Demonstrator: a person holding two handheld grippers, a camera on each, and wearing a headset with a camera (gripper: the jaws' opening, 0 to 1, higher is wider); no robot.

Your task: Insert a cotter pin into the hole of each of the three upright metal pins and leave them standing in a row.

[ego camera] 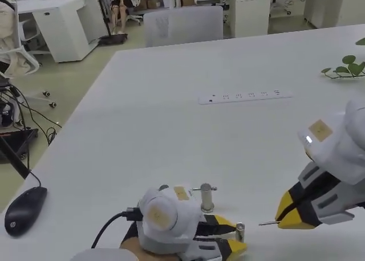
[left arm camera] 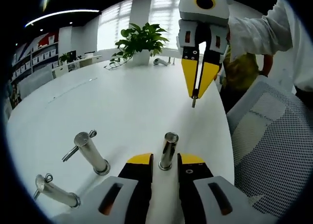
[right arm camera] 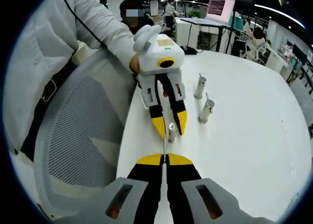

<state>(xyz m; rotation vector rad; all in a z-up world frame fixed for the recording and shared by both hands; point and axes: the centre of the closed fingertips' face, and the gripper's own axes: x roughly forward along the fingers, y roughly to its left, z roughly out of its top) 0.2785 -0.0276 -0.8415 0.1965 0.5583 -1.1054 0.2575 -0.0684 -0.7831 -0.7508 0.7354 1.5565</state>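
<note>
While the left claw [left arm camera: 165, 160] stands narrow, closed about the lower shaft of the third pin [left arm camera: 168, 146] and holding it upright on the white worktop [ego camera: 188, 130], the right claw [right arm camera: 164, 160] is pinched shut on a single cotter pin [left arm camera: 194, 98]. The cotter pin's free end points toward the third pin from nearby without touching it. The nearer fitted pin [left arm camera: 91, 151] and the farther fitted pin [left arm camera: 55, 191] stand beside the third pin, on the side away from the right claw. Each carries a cotter pin through its head, and with the third pin they form a rough line. The step in hand, as judged, is the last of the three insertions, at the approach stage, so the task appears about two thirds complete. The next move calls for bringing the cotter pin's tip level with the cross-hole near the top of the third pin and setting its length along the axis of that hole. It can then be pushed straight through while the left claw keeps the third pin from tipping or turning. The hole itself cannot be made out in these views, so which way it faces is uncertain, and the third pin may need a slight turn about its own axis before the tip will enter. Once the cotter pin is seated, both claws would need to let go gently so that the third pin stays upright in line with the two fitted pins.
</note>
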